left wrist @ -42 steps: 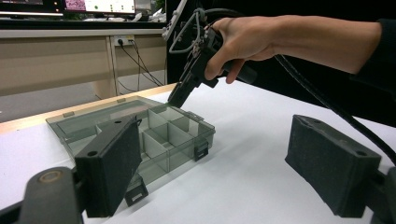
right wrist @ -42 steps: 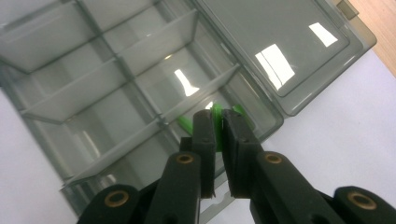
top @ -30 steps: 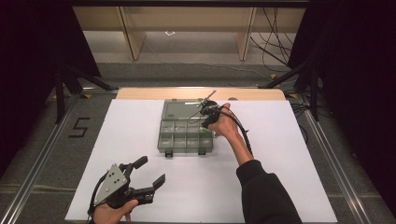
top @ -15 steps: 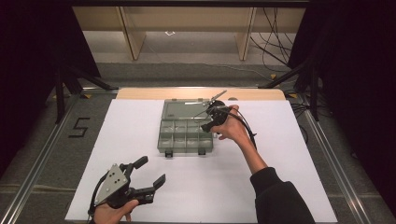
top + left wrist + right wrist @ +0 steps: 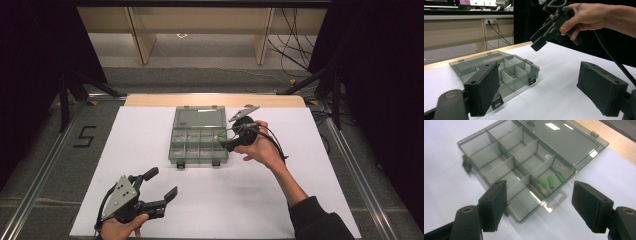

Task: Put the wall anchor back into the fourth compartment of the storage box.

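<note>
Box: clear grey compartment box lies open on the white table sheet, toward the far middle of the sheet; its lid is folded back flat on the far side, two latches hanging at the near edge.
Box interior: dividers make a grid of small compartments; in the right gripper view, three green pieces lie in one end compartment next to the lid hinge — the other compartments look bare as far as can be told through the tinted plastic.
Right gripper: right gripper held in the person's right hand just off the right end of the box, raised above the sheet and tilted down toward the box; cable trails back along the forearm.
Right jaws: spread wide — in the right gripper view the two black pads stand well apart with the box corner showing between them; nothing pinched.
Left gripper: left gripper held in the left hand at the near left corner of the sheet, well apart from the box, pointing toward the far right.
Left jaws: spread, nothing between them; the left gripper view looks across the sheet at the box and the right gripper above its end.
Contact: neither gripper touches the box.
</note>
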